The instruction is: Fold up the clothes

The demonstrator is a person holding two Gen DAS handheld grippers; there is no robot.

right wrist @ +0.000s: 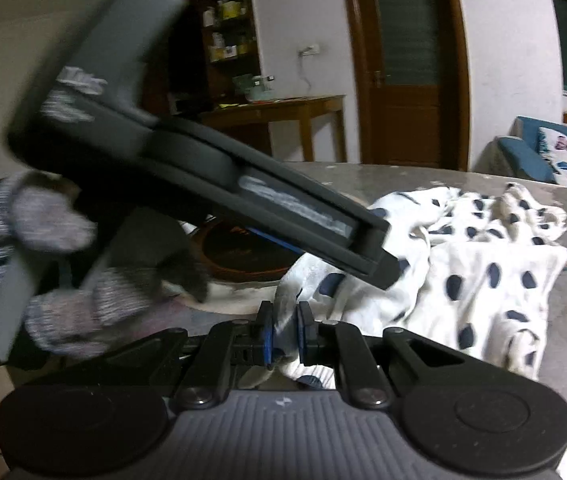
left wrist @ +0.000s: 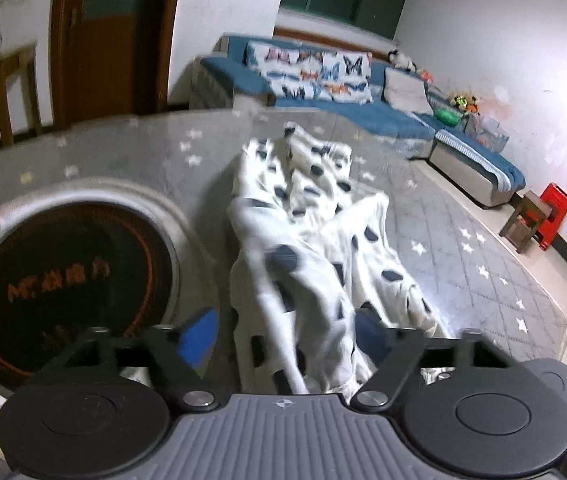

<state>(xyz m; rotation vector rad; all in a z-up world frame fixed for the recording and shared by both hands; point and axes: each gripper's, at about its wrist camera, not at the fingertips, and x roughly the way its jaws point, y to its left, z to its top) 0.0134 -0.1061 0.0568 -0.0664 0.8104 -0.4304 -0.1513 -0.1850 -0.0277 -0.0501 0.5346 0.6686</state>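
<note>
Both tongs at garment's near end: right tongs (right wrist: 283,330) pinched on spotted white garment (left wrist: 307,216); left tongs (left wrist: 287,334) half-wide, astride cloth. Long axis ran straight away across counter (left wrist: 483,240).

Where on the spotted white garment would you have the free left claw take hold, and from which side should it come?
Grip the near edge of the spotted white garment, coming in low from the near table side. That hem already lies bunched between the left claw pads, and the right claw pinches the same end, so both hold one edge.
</note>
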